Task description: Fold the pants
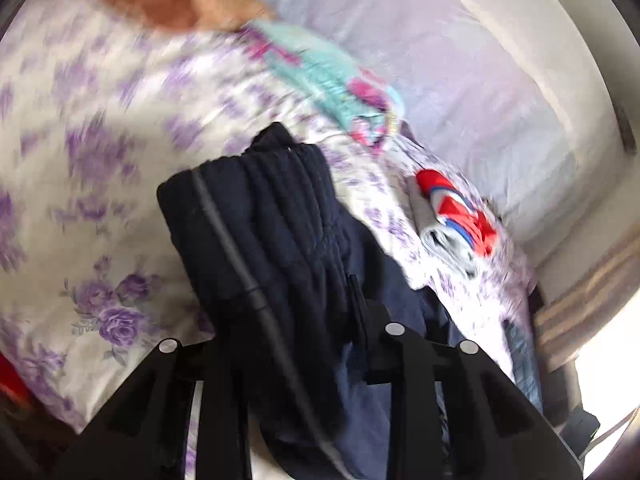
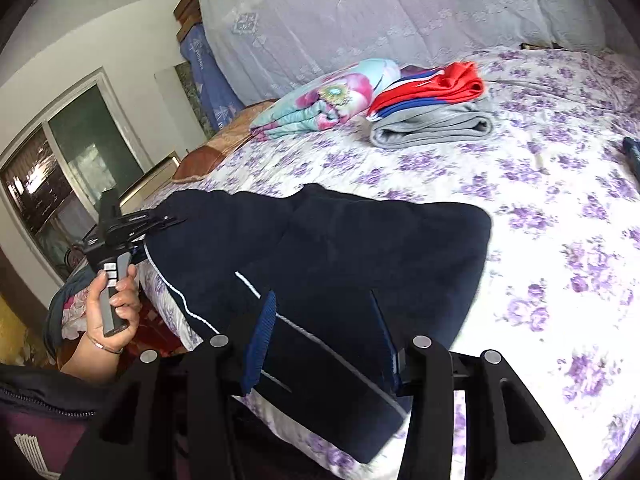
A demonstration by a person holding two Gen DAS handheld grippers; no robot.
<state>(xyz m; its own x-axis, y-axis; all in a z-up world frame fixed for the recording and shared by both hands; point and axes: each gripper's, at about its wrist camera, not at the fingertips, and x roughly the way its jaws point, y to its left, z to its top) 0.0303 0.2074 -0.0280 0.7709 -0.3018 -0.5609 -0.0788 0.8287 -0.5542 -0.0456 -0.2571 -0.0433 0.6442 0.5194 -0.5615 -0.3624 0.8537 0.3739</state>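
Note:
Dark navy pants [image 2: 360,248] with a thin white side stripe lie partly folded on the purple-flowered bedsheet [image 2: 560,208] near the bed's front edge. My left gripper [image 1: 296,312] is shut on the bunched elastic waistband of the pants [image 1: 272,208] and holds it a little above the sheet; it also shows in the right wrist view [image 2: 160,220] at the pants' left end. My right gripper [image 2: 322,328] is open, its blue-padded fingers [image 2: 260,340] on either side of the near part of the pants.
A folded grey, red and blue garment [image 2: 432,112] and a folded turquoise floral quilt [image 2: 320,100] lie farther back on the bed. A lace-covered headboard [image 2: 400,12] stands behind. A window [image 2: 60,168] is at the left. A dark object [image 2: 632,152] lies at the right edge.

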